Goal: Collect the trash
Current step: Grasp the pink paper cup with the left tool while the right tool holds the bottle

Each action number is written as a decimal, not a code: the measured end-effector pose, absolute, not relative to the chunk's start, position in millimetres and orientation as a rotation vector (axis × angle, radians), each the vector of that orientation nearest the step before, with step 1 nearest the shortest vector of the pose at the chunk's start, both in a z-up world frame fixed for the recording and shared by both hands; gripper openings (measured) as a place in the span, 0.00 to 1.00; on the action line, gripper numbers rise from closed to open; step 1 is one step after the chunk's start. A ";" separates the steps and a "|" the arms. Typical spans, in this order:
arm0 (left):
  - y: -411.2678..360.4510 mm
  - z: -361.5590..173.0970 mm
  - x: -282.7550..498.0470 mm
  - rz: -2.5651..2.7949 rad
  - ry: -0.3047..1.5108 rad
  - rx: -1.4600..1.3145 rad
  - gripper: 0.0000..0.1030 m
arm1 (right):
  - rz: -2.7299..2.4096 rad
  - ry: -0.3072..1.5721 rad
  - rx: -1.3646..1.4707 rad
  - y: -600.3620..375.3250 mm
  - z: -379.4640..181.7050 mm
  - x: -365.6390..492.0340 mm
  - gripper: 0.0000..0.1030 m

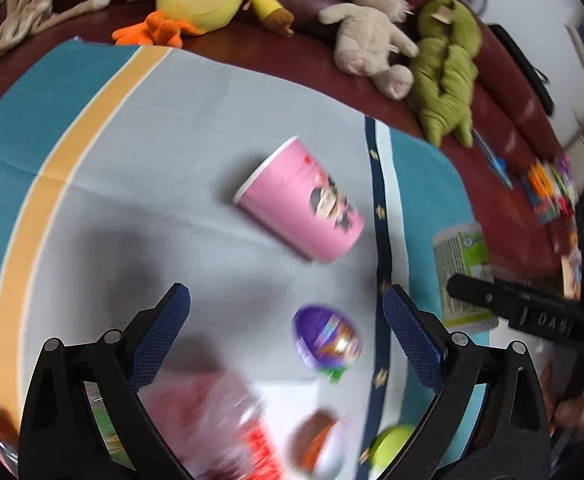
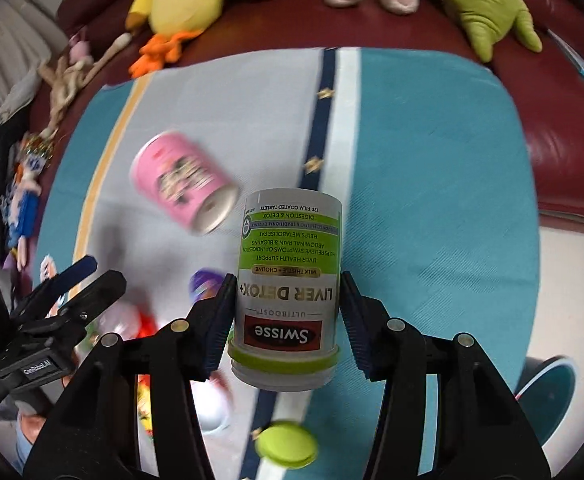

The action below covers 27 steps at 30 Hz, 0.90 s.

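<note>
So the thing in play is the white plastic supplement bottle with the green label (image 2: 288, 292) — it sits upside down between the pads of the right gripper (image 2: 288, 312), lid end towards the camera, and looks lifted clear of the teal and grey striped tablecloth (image 2: 432, 184). The left pad is flat on the label; the right one seems to touch only near its tip, so I'd call it clamped but not square. The left gripper (image 1: 288, 336) has its jaws wide apart with nothing in them, hanging over the rest of the mess.

Still lying on the cloth: a pink paper cup with a cartoon print (image 1: 300, 200) on its side, a purple foil-wrapped egg (image 1: 328, 340) just below it, a round lime-green lid (image 2: 286, 446) near the navy stripe, and some blurry red-and-clear wrapper stuff (image 1: 220, 420) at the bottom edge. Plush toys are lined up on the dark red sofa (image 1: 504, 128) behind — not trash, I'd say.

Tip for this step: keep the bottle upright-ish and move it smoothly to wherever the bin is (can't see one). It's slick plastic and the grip is low near the neck, so a quick swing could let it pivot or slip out.
</note>
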<state>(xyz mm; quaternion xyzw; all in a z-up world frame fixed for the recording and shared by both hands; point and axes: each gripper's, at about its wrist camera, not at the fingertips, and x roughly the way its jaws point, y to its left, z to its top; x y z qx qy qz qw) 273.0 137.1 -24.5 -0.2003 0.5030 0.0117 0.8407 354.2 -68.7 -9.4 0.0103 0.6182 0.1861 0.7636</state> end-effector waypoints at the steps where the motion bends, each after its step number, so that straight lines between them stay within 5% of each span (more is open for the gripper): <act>1: 134.9 -25.4 279.3 0.044 1.062 -0.435 0.95 | 0.393 1.344 0.019 -72.4 -11.5 362.8 0.48; 14: 116.9 -56.8 354.4 0.289 1.069 -0.522 0.94 | 0.404 1.370 0.095 -108.9 -47.7 409.8 0.48; 16: 115.6 -60.4 354.6 0.280 1.067 -0.487 0.72 | 0.413 1.375 0.109 -111.5 -52.5 407.1 0.48; 19: 113.7 -57.6 348.5 0.255 1.045 -0.439 0.64 | 0.430 1.382 0.124 -117.1 -57.1 398.6 0.48; 27: 108.0 -45.1 319.7 0.173 1.048 -0.350 0.63 | 0.449 1.368 0.187 -134.9 -50.8 365.7 0.48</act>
